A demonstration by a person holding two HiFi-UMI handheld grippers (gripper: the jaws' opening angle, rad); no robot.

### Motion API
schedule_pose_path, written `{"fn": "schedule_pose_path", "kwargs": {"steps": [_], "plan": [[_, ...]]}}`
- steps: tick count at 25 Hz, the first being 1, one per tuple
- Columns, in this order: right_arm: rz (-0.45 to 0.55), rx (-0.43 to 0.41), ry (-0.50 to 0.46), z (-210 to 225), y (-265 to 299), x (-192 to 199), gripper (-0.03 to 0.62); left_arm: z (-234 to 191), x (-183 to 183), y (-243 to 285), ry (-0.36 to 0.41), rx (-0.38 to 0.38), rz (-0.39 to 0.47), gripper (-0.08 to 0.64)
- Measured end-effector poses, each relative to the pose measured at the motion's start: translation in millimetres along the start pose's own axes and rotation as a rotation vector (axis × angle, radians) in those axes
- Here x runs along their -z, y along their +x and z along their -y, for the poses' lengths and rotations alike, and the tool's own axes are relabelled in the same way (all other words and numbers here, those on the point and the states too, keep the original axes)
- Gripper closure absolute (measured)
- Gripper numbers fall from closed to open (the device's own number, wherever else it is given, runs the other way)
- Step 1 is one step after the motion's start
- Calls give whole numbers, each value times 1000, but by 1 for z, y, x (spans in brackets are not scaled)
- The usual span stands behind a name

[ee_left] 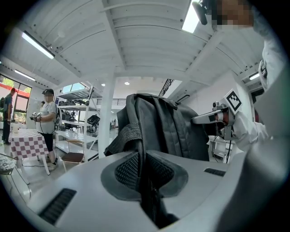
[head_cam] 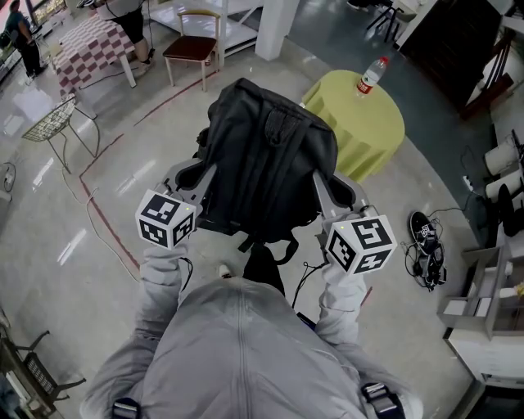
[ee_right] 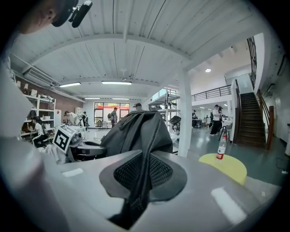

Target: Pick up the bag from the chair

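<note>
A black backpack (head_cam: 266, 155) hangs in the air in front of me, held between both grippers above the floor. My left gripper (head_cam: 196, 176) is shut on a woven strap at the bag's left side; in the left gripper view the strap runs down between the closed pads (ee_left: 142, 170) and the backpack (ee_left: 158, 131) rises just beyond. My right gripper (head_cam: 332, 192) is shut on a strap at the right side, and the right gripper view shows that strap pinched between its pads (ee_right: 145, 172) with the backpack (ee_right: 136, 131) behind. The bag hides whatever stands below it.
A round yellow table (head_cam: 360, 123) with a plastic bottle (head_cam: 370, 76) stands just beyond the bag. Farther off are a wooden chair (head_cam: 192, 45), a checkered table (head_cam: 90, 45), a wire chair (head_cam: 53, 123) and a white pillar (head_cam: 274, 24). Shoes (head_cam: 426, 237) and a shelf (head_cam: 483, 303) are at the right.
</note>
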State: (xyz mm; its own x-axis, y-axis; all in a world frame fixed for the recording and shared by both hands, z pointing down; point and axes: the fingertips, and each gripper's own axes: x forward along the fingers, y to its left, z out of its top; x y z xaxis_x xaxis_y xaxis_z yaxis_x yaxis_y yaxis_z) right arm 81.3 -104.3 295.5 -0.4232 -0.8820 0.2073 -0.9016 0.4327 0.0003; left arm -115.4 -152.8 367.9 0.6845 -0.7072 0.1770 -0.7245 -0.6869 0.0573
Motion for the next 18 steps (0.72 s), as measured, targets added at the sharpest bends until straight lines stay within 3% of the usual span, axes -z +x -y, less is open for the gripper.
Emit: {"fn": "schedule_pose_path", "kwargs": {"steps": [18], "plan": [[-24, -7, 0, -1, 2, 10, 551, 1, 14, 2, -16, 4, -13, 525]]}}
